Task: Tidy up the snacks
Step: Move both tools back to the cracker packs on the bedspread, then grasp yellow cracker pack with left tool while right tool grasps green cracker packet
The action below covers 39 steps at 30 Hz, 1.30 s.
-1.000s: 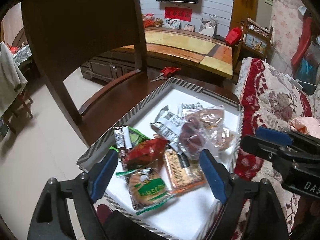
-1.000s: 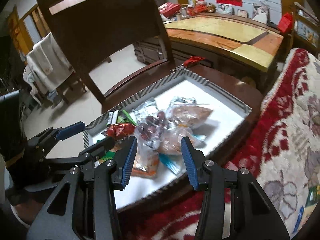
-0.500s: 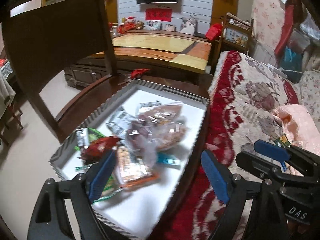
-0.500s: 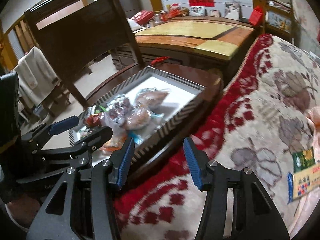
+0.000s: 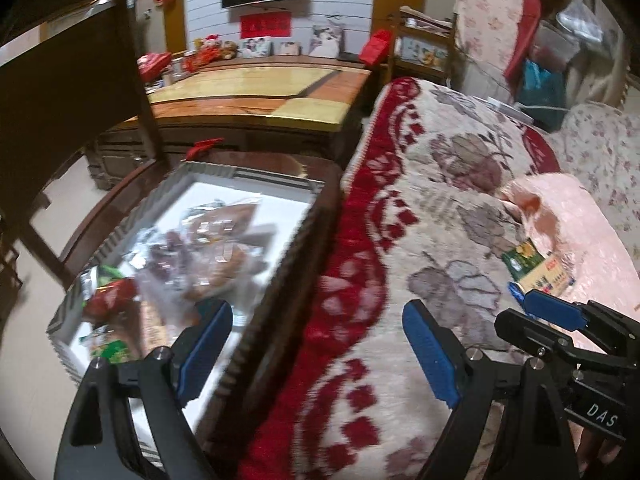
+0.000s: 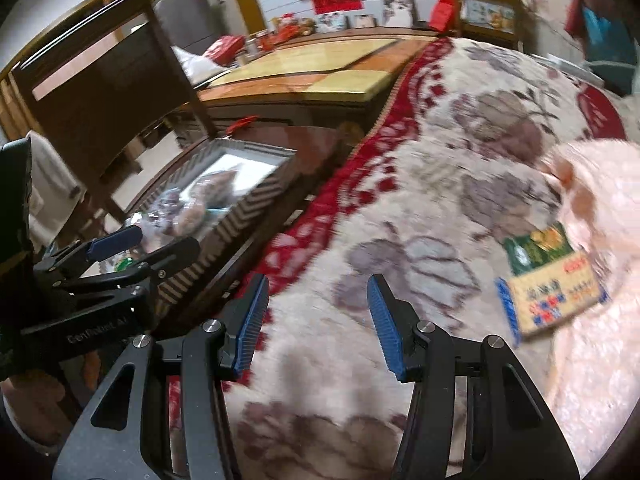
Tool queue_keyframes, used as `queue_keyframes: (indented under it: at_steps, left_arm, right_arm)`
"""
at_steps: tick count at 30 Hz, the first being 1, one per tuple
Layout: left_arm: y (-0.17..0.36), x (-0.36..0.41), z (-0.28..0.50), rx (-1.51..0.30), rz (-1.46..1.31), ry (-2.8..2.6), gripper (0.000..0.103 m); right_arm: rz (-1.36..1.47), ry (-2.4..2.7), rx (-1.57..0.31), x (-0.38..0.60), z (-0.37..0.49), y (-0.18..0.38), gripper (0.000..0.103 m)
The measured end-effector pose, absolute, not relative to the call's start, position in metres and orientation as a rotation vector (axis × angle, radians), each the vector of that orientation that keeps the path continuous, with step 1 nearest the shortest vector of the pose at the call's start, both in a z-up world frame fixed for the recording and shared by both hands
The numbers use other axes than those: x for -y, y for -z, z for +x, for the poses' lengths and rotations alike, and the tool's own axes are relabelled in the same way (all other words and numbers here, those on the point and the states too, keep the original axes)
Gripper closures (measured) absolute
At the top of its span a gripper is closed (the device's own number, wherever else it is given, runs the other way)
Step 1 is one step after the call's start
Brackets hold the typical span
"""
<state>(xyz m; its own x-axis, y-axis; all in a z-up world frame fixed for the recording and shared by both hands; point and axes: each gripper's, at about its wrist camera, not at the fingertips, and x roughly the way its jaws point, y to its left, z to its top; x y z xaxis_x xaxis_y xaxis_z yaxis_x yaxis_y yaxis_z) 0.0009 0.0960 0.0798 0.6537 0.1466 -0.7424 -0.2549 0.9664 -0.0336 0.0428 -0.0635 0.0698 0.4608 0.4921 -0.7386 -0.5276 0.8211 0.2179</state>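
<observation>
A striped-rim white tray [image 5: 208, 172] [image 6: 256, 196] on a dark wooden table holds several snack packets [image 5: 208, 248] [image 6: 188, 208], blurred. A green and yellow snack packet [image 5: 536, 268] [image 6: 548, 276] lies on the floral sofa blanket to the right. My left gripper [image 5: 316, 344] hangs open over the tray's right edge and the blanket, nothing between its blue pads. My right gripper [image 6: 316, 320] is open above the blanket, left of the green and yellow packet, and holds nothing. Each gripper shows in the other's view, the right one [image 5: 552, 316] and the left one [image 6: 116, 240].
The red and cream floral blanket [image 5: 440, 200] covers the sofa beside the table [image 5: 316, 184]. A pink cushion [image 5: 580, 216] lies at its right. A dark wooden chair [image 5: 72, 92] stands behind the tray. A long low cabinet [image 5: 256, 96] lies farther back.
Both grippers have swung right, off the tray of snacks and over the sofa blanket. The green and yellow packet has come into view. Both grippers stay open and hold nothing.
</observation>
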Motion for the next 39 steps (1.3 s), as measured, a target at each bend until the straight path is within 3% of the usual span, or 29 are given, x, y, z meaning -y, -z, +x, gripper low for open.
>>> queue_keyframes:
  at_steps: [24,39]
  left_arm:
    - [-0.051,-0.006,0.055,-0.913,-0.065,-0.005,0.014]
    - [-0.043,0.024,0.091,-0.923,-0.031,0.134,0.014]
  right_arm:
    - [0.115,-0.387,-0.965,0.191,0.068,-0.033,0.052]
    - [0.186,-0.286,-1.033,0.217,0.092,-0.011,0.048]
